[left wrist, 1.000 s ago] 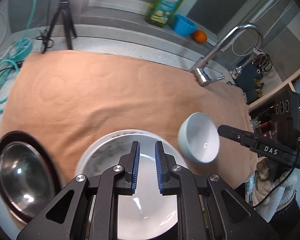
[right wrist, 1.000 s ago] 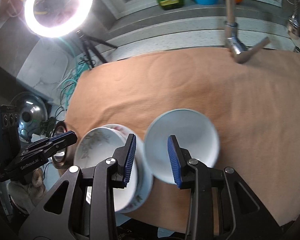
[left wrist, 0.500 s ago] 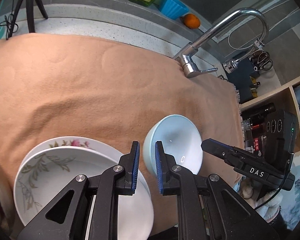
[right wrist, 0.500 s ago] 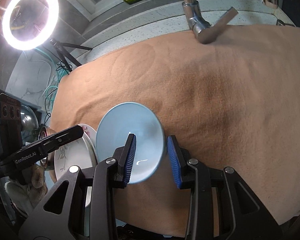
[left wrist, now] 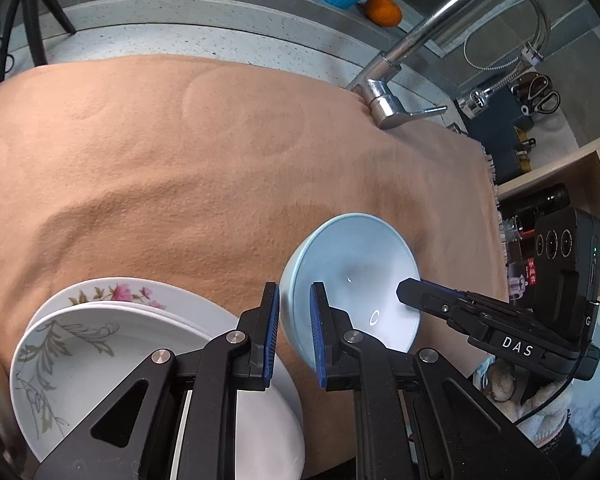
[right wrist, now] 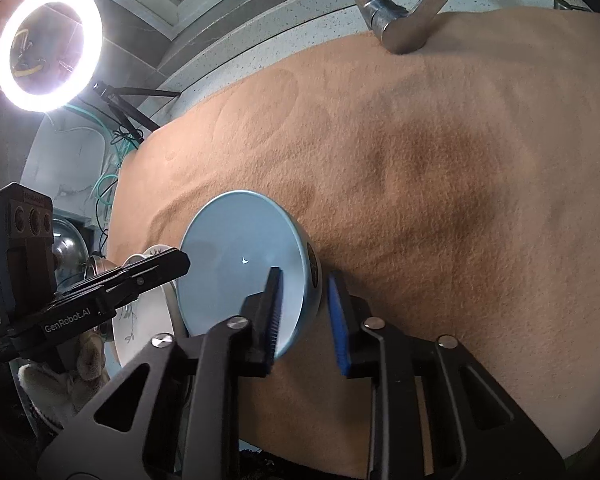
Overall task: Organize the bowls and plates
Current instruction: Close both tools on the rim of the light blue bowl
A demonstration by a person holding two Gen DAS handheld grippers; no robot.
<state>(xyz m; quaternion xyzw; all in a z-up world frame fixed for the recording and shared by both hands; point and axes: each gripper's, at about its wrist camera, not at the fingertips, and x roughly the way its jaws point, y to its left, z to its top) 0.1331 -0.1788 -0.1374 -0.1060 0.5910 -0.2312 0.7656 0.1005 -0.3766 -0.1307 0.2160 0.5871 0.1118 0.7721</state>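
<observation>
Right wrist: right tool (right wrist: 304,312) has just been closing, pinching the blue bowl's (right wrist: 236,264) rim (left tool (left wrist: 294,334) narrow, empty).

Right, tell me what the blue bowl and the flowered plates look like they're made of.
Blue bowl: probably glazed ceramic, since it is smooth and glossy with a small sharp glint inside. Flowered plates: likely glazed porcelain or ceramic, being shiny white with printed flowers and leaves; melamine can't be ruled out.

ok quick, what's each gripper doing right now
left gripper: closed, nothing between its pads
right gripper: jaws have just been closing, clamped on the wall of the tilted blue bowl
</observation>
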